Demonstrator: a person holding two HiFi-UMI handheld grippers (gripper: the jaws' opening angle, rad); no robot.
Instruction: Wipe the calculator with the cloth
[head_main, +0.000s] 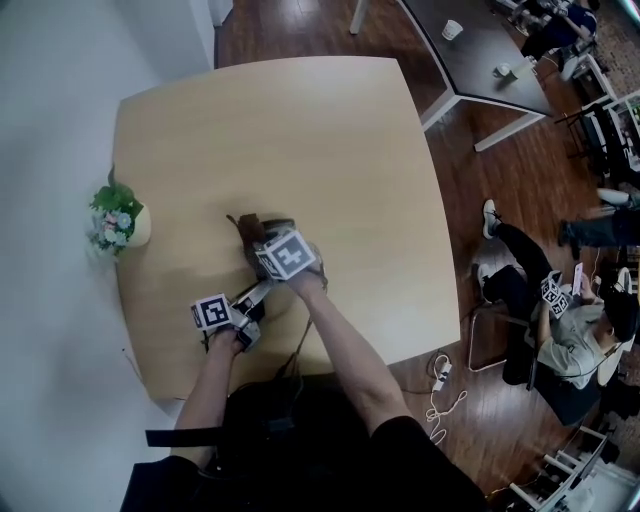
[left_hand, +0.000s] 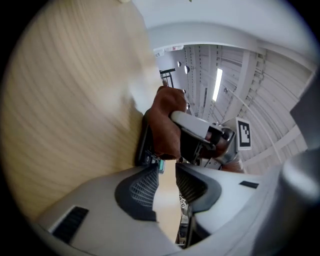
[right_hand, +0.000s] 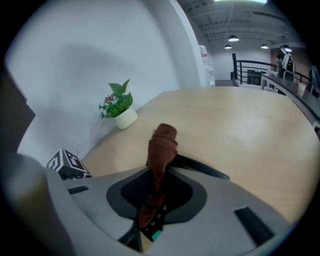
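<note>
The right hand-held gripper (right_hand: 161, 175) pinches the brown cloth (right_hand: 162, 142) between its 2 jaws, over the calculator (left_hand: 145, 149) lying on the tabletop (left_hand: 75, 100), while the left hand-held gripper (left_hand: 167, 167), jaws slightly spread and empty, sits at its near end, likely steadying it.

Head view: bright, even indoor light with no glare. A soft diffuse shadow lies on the near left part of the table (head_main: 300, 130), and straight edges bow outward from the wide-angle lens. Left gripper view: round fisheye frame with black corners. The ceiling strip light (left_hand: 218, 85) is blown out white and the table grain at left is smeared. The left gripper (left_hand: 167, 169) is close to the lens, out of focus and shaded below. Right gripper view: same black vignette. The ceiling lamps (right_hand: 235, 38) show as small bright spots, and the wall (right_hand: 100, 55) is grey under a broad soft shadow. The cloth (right_hand: 161, 145) is fairly sharp, the right gripper (right_hand: 160, 172) blurred near the lens.
</note>
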